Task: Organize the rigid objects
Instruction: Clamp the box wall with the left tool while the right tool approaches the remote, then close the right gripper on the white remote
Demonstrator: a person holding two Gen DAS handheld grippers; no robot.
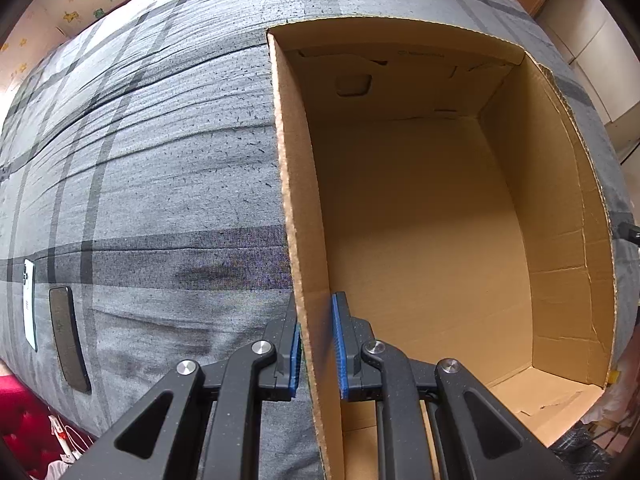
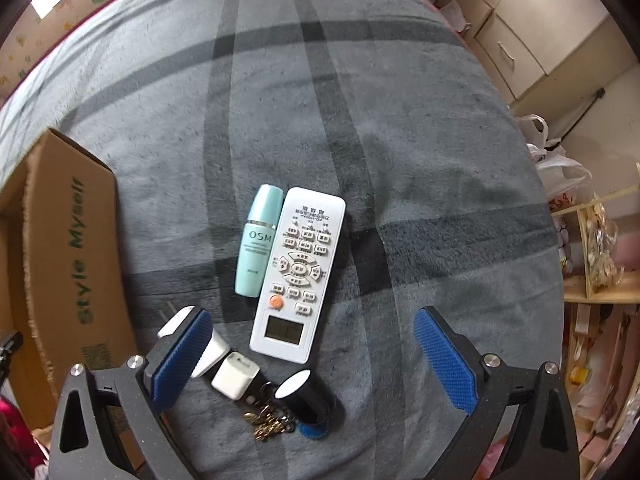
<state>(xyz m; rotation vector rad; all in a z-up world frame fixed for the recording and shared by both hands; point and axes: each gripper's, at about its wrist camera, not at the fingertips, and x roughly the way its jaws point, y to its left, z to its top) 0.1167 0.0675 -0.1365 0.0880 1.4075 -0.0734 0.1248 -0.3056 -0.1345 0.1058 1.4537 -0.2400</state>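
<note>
- While the left gripper (image 1: 316, 344) points down at the cardboard box (image 1: 420, 220), its 2 blue-padded fingers (image 1: 338, 344) are clamped on the box's left wall, 1 pad outside and 1 inside.
- The box sits open on a bed (image 1: 160, 160) covered in grey checked cloth, and its brown floor shows bare.
- Left of the box, near the bed's edge, lie a white phone (image 1: 29, 304) and a dark flat bar (image 1: 69, 344), side by side and well apart from the box.
- In the right wrist view, the right gripper (image 2: 316, 356) hangs over the same bed with its fingers spread wide, gripping nothing.
- Right of the box (image 2: 68, 248), whose outer side reads "Style Myself", a white remote control (image 2: 298, 272) lies face up.
- A mint-green bottle (image 2: 258, 240) marked "OSM" lies touching the remote's left edge.
- Below the remote, between the fingers, sit a white plug adapter (image 2: 212, 344), a small white charger cube (image 2: 235, 375), a black cylinder with a white end (image 2: 306, 394) and a bunch of brass-coloured keys (image 2: 270, 422).
- The plug adapter is partly hidden behind the left blue pad (image 2: 182, 354); whether they touch I cannot tell.
</note>
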